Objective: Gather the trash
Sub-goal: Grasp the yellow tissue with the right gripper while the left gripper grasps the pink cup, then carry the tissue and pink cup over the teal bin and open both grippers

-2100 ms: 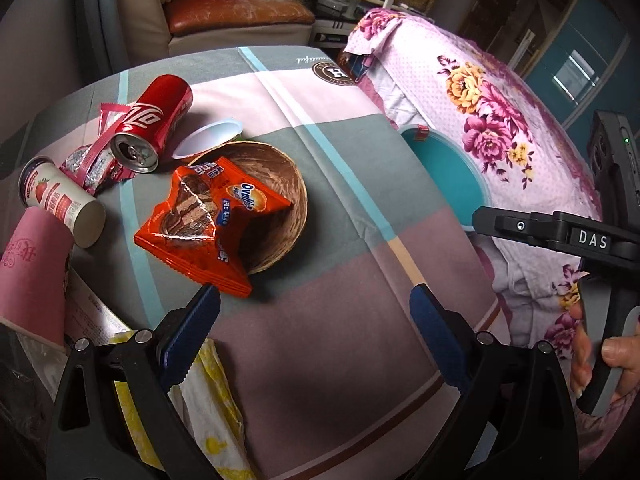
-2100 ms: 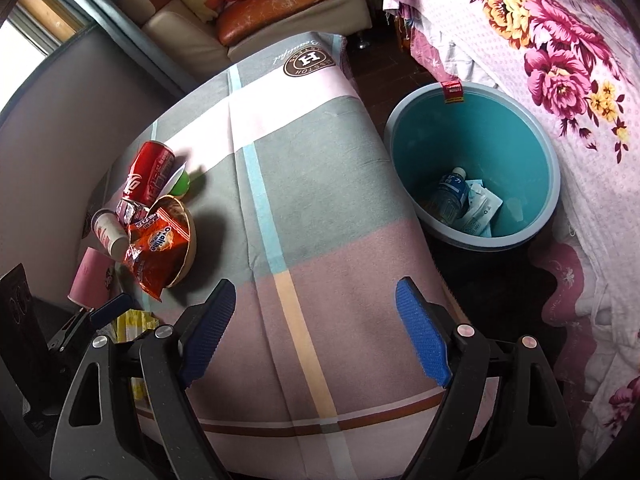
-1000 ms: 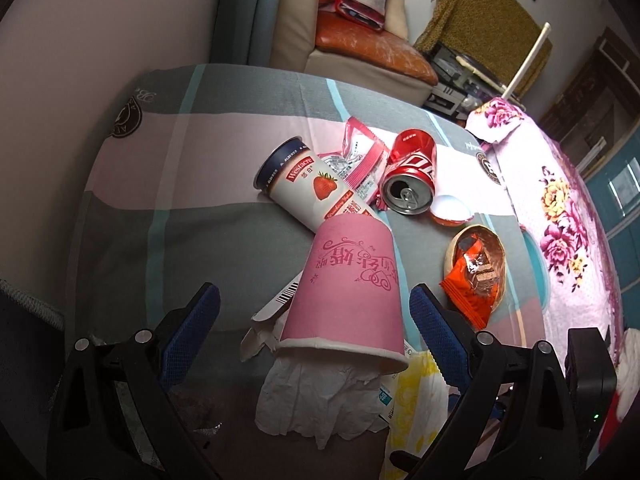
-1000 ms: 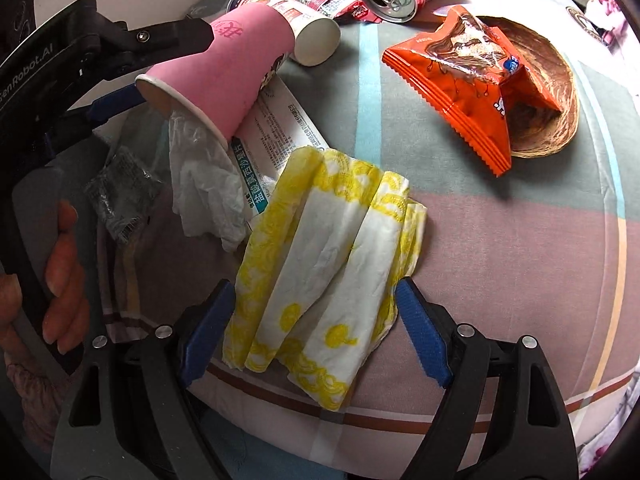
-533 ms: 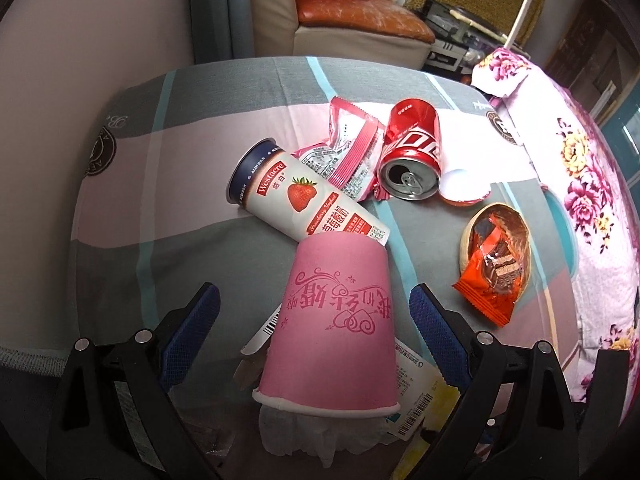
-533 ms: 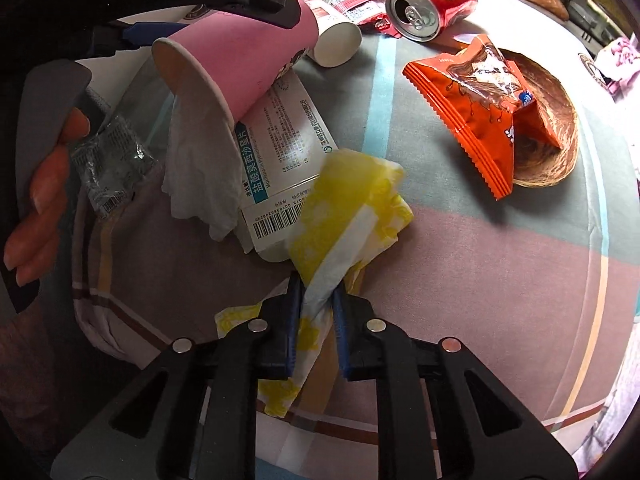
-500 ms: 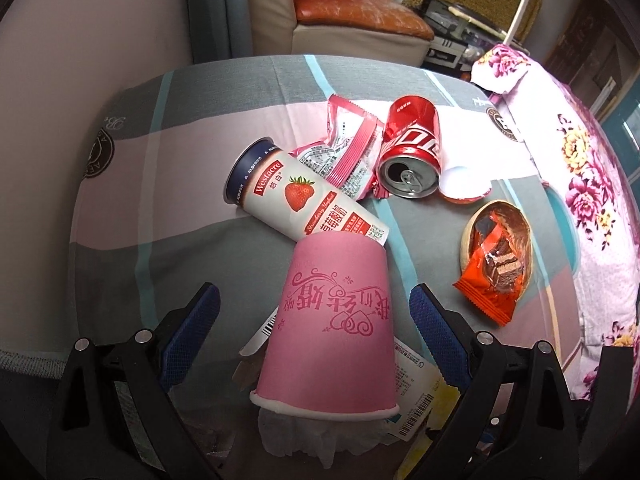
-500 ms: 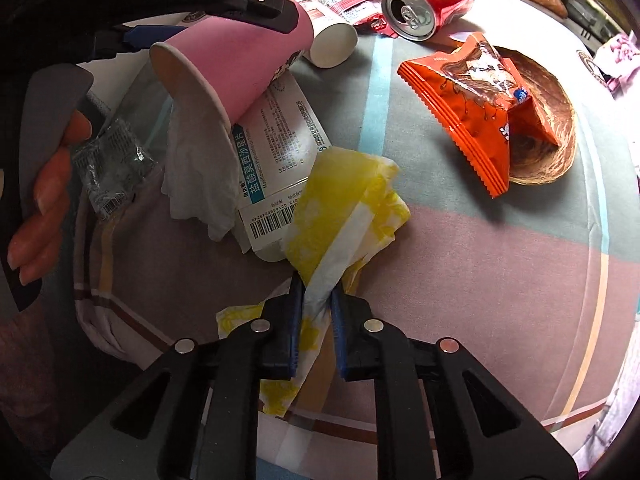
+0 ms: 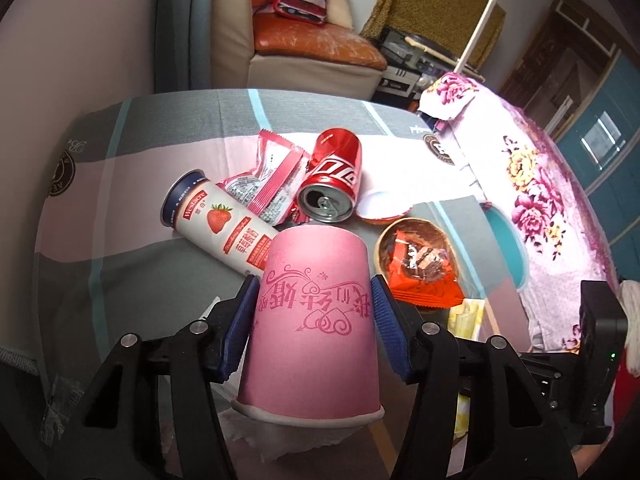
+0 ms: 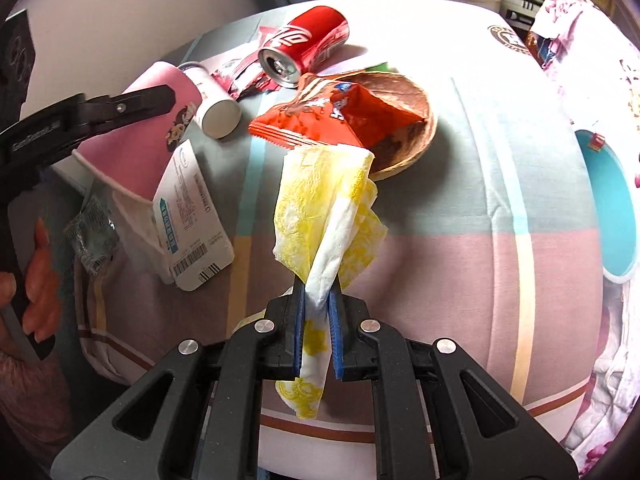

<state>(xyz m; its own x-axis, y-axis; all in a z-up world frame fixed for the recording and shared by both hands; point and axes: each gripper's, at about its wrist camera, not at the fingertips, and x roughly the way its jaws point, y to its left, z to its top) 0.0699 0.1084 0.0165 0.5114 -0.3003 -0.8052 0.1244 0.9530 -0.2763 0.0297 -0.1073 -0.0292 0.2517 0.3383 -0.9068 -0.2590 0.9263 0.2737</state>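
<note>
**Napkin and cup gripped**

Yellow napkin (image 10: pixel 328 216) hung clamped between the closed right gripper (image 10: pixel 317 334) pads, off the table (image 10: pixel 460 208). Left gripper (image 9: pixel 313 326), its jaws just closing, pressed the pink cup (image 9: pixel 314 312) sides. Beyond lay the red can (image 9: pixel 332 182).

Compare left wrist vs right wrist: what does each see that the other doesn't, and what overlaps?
Left wrist only: the left gripper, jaws just closed onto the pink cup; the strawberry print on the tube.
Right wrist only: the right gripper shut on the yellow napkin; the barcode box; a hand.
Both: the pink cup, the red can, the orange wrapper in the brown bowl, the teal bin.
</note>
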